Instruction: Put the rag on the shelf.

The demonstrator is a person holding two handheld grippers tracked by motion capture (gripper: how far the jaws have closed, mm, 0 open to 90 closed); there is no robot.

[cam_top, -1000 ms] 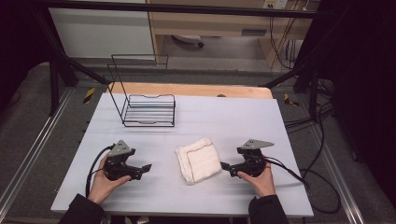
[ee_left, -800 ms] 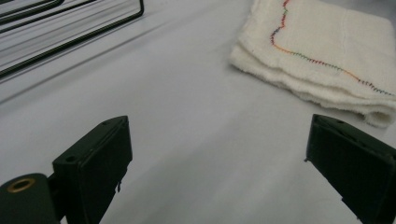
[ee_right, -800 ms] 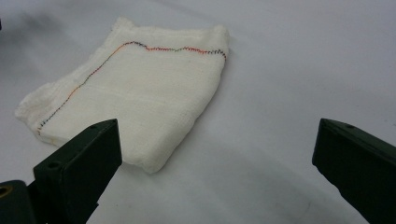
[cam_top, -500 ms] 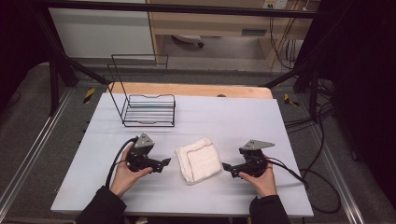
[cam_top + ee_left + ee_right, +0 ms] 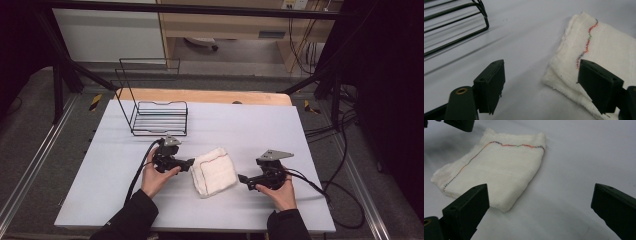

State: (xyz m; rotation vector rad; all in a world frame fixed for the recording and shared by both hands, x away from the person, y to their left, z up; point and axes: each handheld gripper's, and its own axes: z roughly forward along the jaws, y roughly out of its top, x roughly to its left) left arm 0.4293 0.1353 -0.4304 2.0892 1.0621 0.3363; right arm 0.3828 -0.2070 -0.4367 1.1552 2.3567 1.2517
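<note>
My left claw (image 5: pixel 189 162) sits at the left edge of the folded white cloth (image 5: pixel 214 171), jaws spread wide. In the left gripper view the claw (image 5: pixel 541 85) grips nothing: one jaw stands over bare counter, the other hangs over the near corner of the cloth (image 5: pixel 599 57). I cannot tell whether that jaw touches the fabric.

My right claw (image 5: pixel 243 179) is just beside the cloth's right edge, pointing at it, a narrow strip of counter between. In the right gripper view the claw (image 5: pixel 541 210) is wide open and empty; the left-hand jaw overlaps the cloth's (image 5: pixel 496 167) near edge in the picture, the other jaw is over bare counter. Contact not clear there either.

The cloth lies flat near the middle of the pale counter (image 5: pixel 250 125), toward my side, folded into a thick pad. A multicoloured stitched line runs along its hem. The left claw's jaw tips show at the top left corner of the right gripper view.

A black wire rack (image 5: pixel 157 107) stands on the far left part of the counter, well apart from the cloth. Its base wires (image 5: pixel 454 25) show beyond my left claw.
</note>
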